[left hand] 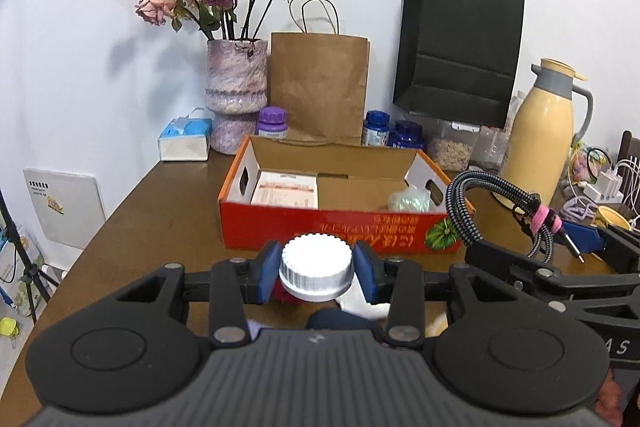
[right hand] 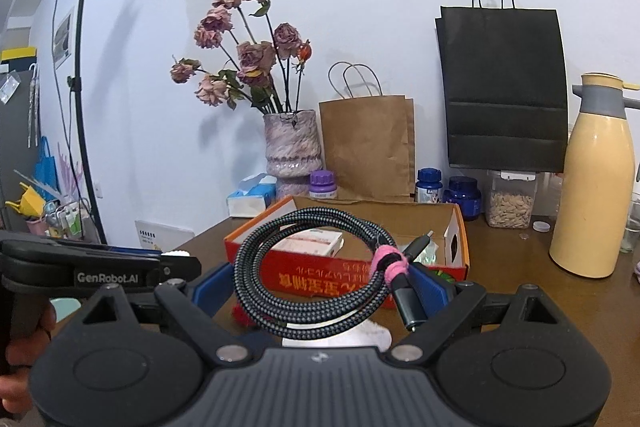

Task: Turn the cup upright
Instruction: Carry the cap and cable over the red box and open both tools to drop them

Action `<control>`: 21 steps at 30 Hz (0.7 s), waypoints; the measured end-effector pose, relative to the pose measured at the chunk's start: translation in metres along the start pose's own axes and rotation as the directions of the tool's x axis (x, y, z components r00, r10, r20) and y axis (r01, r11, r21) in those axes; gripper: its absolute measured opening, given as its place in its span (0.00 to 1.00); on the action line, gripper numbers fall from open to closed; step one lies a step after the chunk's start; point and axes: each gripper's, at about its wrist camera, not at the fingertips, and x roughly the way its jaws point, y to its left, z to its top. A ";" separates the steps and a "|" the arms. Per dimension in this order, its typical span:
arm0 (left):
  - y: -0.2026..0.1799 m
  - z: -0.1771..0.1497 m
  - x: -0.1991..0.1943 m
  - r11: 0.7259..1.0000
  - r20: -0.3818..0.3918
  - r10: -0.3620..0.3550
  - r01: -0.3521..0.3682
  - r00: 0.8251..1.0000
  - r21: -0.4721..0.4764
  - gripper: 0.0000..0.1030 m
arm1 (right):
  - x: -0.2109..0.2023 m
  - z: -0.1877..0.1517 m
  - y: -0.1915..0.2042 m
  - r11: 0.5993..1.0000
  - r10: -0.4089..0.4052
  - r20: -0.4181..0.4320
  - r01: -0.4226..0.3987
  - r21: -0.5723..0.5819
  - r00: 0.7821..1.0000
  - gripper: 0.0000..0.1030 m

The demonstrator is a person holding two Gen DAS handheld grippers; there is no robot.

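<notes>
My left gripper (left hand: 316, 269) is shut on a round white ribbed top (left hand: 316, 259), pinched between its blue pads just above the table. What lies under that top is hidden, so I cannot tell whether it is a cup or a bottle. My right gripper (right hand: 320, 291) is shut on a coiled black braided cable (right hand: 248, 259) bound with a pink tie (right hand: 390, 265). The coil fills the gap between its fingers. In the left wrist view the right gripper (left hand: 600, 241) and its cable (left hand: 464, 203) hang close by on the right.
An orange cardboard box (left hand: 320, 227) sits just ahead on the brown table (left hand: 160, 219). Behind it stand a vase of dried roses (left hand: 236, 87), paper bags, pill bottles and a yellow thermos (left hand: 540, 135). A red fuzzy item (right hand: 240, 315) and white cloth (right hand: 360, 337) lie under the grippers.
</notes>
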 end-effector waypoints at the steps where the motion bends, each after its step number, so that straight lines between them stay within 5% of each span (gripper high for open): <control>1: 0.000 0.003 0.003 1.000 0.002 -0.001 0.001 1.000 -0.001 0.40 | 0.004 0.003 -0.001 1.000 -0.001 0.001 0.001 0.004 1.000 0.90; 21: 0.010 0.068 0.077 0.999 0.011 -0.009 0.009 1.000 -0.047 0.40 | 0.086 0.054 -0.019 0.998 -0.043 0.003 0.042 0.046 0.999 0.90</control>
